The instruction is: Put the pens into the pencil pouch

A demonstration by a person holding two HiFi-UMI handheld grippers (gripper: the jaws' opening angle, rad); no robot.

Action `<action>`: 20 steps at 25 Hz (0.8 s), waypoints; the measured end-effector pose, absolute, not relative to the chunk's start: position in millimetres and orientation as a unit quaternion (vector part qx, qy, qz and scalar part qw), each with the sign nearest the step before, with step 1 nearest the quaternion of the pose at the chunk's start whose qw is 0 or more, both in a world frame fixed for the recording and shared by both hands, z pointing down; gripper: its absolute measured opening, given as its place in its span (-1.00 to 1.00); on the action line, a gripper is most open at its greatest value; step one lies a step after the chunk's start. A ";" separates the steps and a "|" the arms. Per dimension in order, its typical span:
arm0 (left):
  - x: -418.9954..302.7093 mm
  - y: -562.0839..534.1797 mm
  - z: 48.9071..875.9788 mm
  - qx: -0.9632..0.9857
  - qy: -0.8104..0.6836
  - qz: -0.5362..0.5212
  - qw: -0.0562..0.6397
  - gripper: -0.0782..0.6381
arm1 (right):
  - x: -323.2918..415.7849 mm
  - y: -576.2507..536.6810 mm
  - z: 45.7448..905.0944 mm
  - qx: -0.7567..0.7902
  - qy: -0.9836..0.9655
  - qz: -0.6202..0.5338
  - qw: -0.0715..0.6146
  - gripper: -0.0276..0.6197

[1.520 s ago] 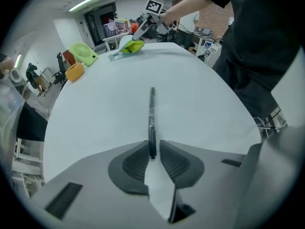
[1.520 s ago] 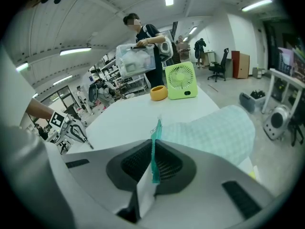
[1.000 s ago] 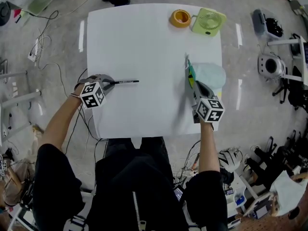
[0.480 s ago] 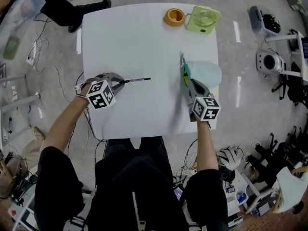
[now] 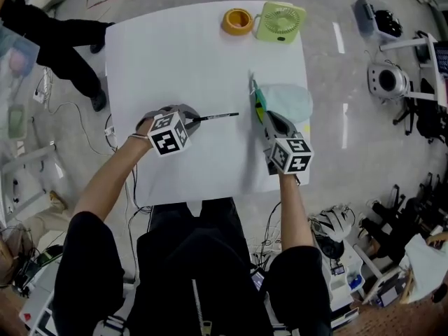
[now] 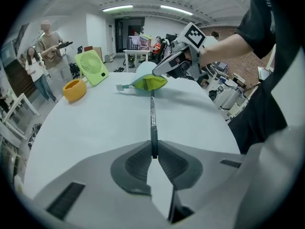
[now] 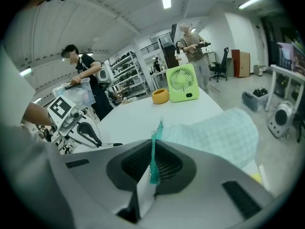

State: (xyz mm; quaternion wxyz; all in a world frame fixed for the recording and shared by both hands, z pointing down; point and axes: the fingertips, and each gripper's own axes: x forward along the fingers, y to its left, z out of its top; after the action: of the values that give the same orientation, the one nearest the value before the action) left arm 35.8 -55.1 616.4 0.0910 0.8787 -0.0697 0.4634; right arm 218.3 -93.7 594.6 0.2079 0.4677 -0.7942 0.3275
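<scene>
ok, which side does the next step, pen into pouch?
Left. The left hand-held gripper is clamped on the pen, which points toward the pencil pouch; the right hand-held gripper is shut on the pouch's edge, busy holding it.

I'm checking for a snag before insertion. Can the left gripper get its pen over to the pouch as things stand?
Probably yes. The left gripper holds the pen pointing toward the pouch, only bare table lies between them, and the right gripper pinches the pouch's near edge.
</scene>
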 end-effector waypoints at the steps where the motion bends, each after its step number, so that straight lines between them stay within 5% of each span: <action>1: 42.1 -57.8 616.5 0.879 -0.070 0.463 0.094 -0.62 | 219.5 -95.0 593.8 0.468 -0.794 0.327 0.206 -0.82; 20: 152.9 -78.9 623.1 0.878 -0.045 0.458 0.129 -0.62 | 227.4 -94.9 584.4 0.464 -0.800 0.338 0.176 -0.82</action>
State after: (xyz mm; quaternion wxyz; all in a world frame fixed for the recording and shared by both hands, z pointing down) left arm 152.9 -78.9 623.1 0.1290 0.8782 -0.0449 0.4583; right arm 227.4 -94.9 584.4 0.1760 0.4638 -0.7998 0.3380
